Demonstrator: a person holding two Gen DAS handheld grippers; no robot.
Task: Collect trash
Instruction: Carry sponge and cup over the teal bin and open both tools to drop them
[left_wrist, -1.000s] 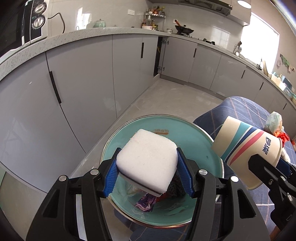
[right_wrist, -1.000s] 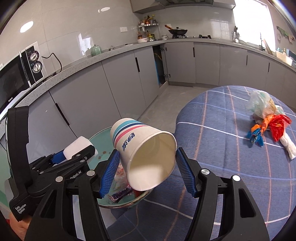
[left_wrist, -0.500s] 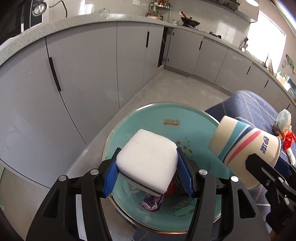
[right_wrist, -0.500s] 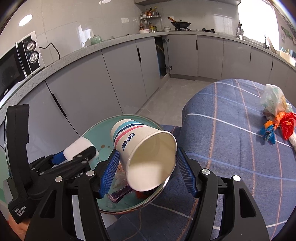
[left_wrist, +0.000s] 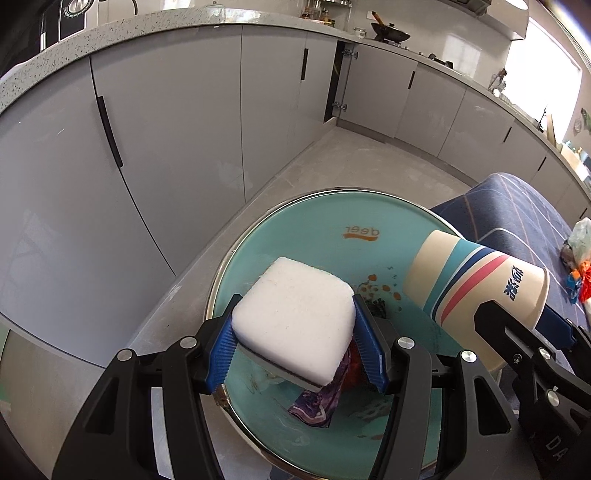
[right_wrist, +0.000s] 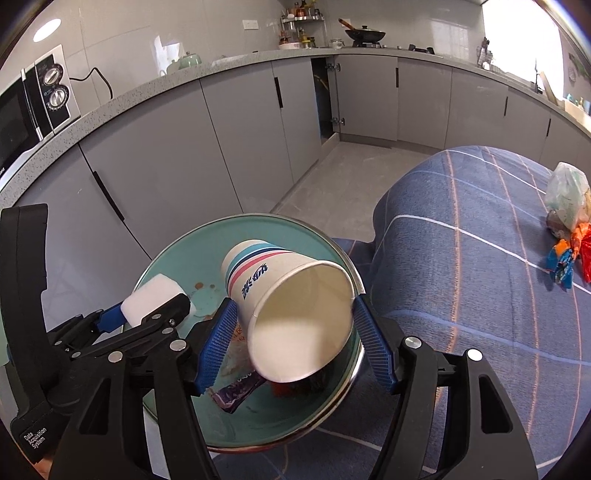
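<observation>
Step in hand: depositing 2 collected items into the round teal enamel bowl with a metal rim (left_wrist: 332, 236), which sits just beside the edge of the blue checked tablecloth (right_wrist: 461, 258).

1. My left gripper (left_wrist: 295, 306) is clamped on the white foam sponge block (left_wrist: 295, 325), both blue pads pressing its sides, above the bowl's near half.
2. My right gripper (right_wrist: 293, 306) grasps the striped paper cup (right_wrist: 295, 295), tilted with its mouth toward the camera, over the bowl. Its jaws have just been opening with the cup between them; I judge the release as begun.
3. A purple foil wrapper (left_wrist: 317, 406) already lies in the bowl.

Next move: spread both jaws fully while inside the rim, then go to the remaining crumpled plastic bag and bright wrappers (right_wrist: 567, 206) across the table.

View differences: the left wrist view shows the sponge's pad contact and the cup's closed base. The right wrist view shows the cup's empty interior and most of the leftover pile.
</observation>
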